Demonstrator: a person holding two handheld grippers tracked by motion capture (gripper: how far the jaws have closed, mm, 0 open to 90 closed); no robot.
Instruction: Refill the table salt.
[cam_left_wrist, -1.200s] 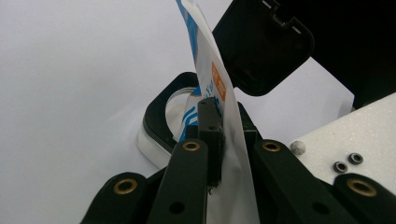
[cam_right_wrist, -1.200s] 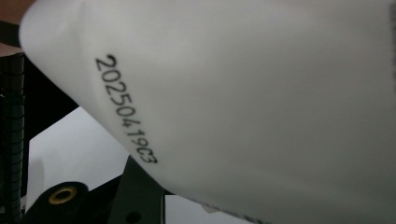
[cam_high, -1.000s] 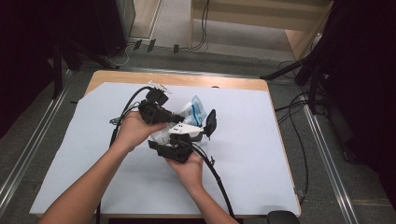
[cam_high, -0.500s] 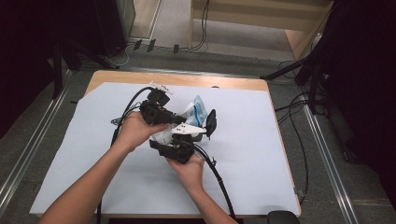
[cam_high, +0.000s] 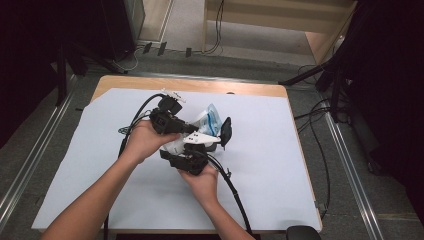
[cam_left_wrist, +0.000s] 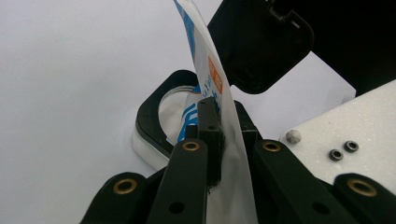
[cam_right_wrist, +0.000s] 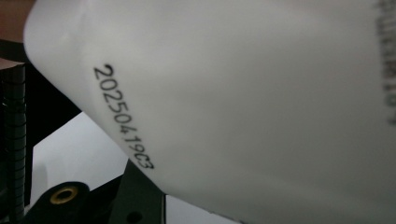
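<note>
Wooden table (cam_high: 150, 82) covered by a pale sheet (cam_high: 280, 165), on grey carpet floor (cam_high: 350, 210). Light wood furniture (cam_high: 280, 20) at the back, cables (cam_high: 320, 120) trailing right, metal rails (cam_high: 30, 165) on the left, dark surroundings.

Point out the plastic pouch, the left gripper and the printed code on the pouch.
plastic pouch (cam_left_wrist: 212, 88): left gripper view, its blue and orange printed film.
left gripper (cam_left_wrist: 219, 140): left gripper view, where its jaws clamp the film.
printed code (cam_right_wrist: 123, 116): right gripper view, middle of the black digits.
</note>
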